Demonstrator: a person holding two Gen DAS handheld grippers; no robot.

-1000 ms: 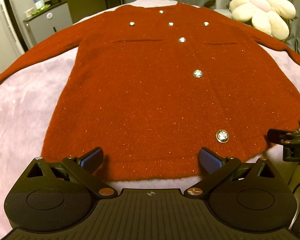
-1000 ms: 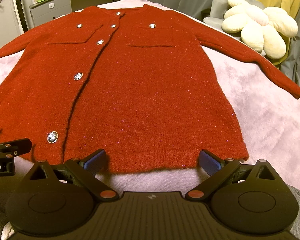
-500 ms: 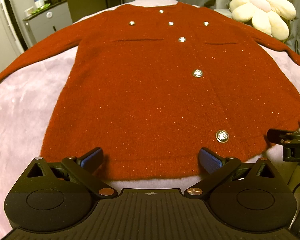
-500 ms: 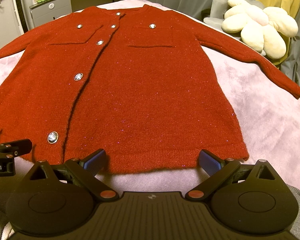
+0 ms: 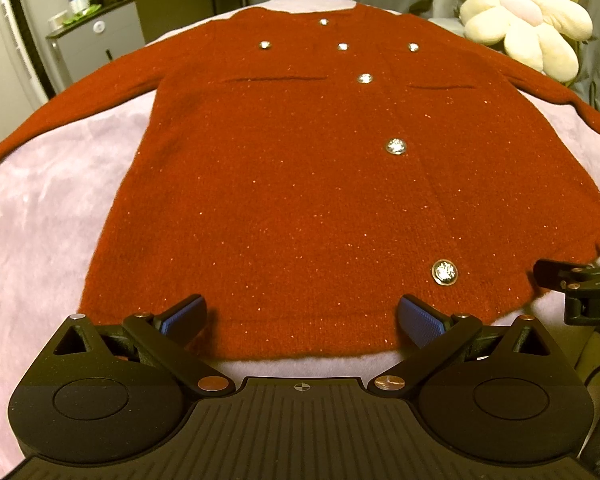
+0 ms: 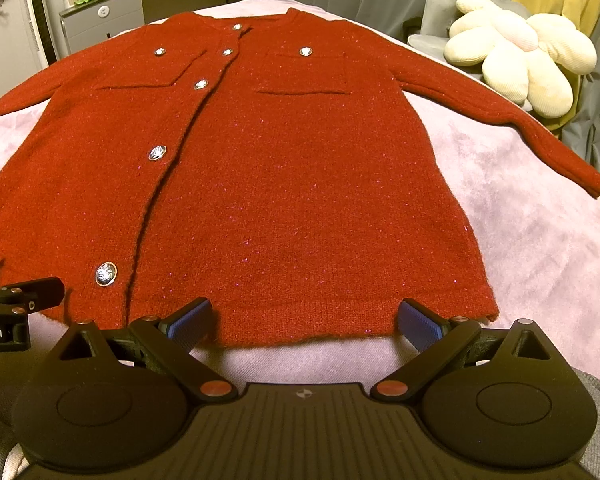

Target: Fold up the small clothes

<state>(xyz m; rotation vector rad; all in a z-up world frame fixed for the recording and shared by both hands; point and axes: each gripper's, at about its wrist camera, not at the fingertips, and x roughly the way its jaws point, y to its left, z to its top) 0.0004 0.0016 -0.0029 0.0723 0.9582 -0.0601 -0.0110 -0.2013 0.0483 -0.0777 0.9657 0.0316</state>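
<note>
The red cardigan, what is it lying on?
The cardigan lies flat on a pale pink plush cover, which shows all around it. What lies beneath that cover is hidden.

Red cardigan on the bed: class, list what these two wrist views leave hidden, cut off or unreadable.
- Cardigan left cuff: cut off by the frame edge in both views.
- Its back: hidden, lying face up on the pink blanket.
- Button pattern: too small to read.
- Items on the grey cabinet: blurred, distant.
</note>
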